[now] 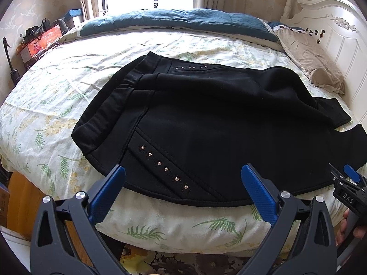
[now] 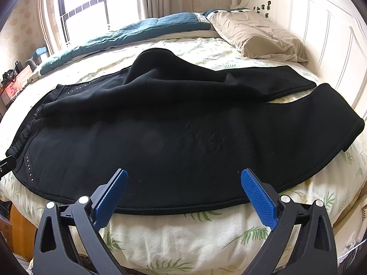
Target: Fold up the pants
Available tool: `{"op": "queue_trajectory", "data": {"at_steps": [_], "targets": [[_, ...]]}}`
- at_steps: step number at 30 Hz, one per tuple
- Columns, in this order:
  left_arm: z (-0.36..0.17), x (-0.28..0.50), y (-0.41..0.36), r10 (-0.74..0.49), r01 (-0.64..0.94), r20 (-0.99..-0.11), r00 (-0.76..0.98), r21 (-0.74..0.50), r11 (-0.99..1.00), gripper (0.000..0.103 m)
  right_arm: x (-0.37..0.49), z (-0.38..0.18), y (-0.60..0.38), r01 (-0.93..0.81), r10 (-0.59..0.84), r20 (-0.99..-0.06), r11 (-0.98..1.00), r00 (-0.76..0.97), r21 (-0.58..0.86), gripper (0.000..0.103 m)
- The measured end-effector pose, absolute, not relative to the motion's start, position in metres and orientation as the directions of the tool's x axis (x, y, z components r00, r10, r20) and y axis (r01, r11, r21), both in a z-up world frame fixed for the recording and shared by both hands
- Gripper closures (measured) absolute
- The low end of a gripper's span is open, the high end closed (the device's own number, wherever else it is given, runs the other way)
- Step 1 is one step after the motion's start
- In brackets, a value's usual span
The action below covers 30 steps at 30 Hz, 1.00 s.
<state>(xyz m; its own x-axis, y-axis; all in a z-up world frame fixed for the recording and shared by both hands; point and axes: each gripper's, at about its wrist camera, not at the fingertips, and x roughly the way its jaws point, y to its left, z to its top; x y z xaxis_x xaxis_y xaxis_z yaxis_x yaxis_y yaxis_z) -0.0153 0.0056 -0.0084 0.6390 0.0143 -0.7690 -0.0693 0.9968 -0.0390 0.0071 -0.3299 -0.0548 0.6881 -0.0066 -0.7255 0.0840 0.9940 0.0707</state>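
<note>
Black pants (image 1: 195, 123) with rows of small studs lie spread across the bed, waistband to the left, legs running right. In the right wrist view the pants (image 2: 183, 133) fill the middle, with the two legs parting at the right. My left gripper (image 1: 183, 171) is open and empty, just above the near hem by the studded pocket. My right gripper (image 2: 184, 176) is open and empty over the near edge of the leg. The right gripper (image 1: 346, 176) also shows at the right edge of the left wrist view.
The bed (image 1: 174, 226) has a leaf-print sheet. A teal quilt (image 1: 183, 20) lies along the far side. A beige pillow (image 2: 259, 39) rests by the white headboard (image 2: 321, 23). A cluttered side table (image 1: 39, 43) stands at the far left, below a window.
</note>
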Motion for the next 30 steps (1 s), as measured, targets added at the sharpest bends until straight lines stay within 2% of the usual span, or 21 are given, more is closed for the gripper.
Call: {"op": "queue_trajectory", "data": {"at_steps": [30], "targets": [[-0.0113, -0.0129, 0.0051, 0.022, -0.063, -0.774, 0.632, -0.023, 0.998, 0.002, 0.0109, -0.0625, -0.3301, 0.088, 0.003, -0.742, 0.993, 0.671, 0.083, 0.005]]}}
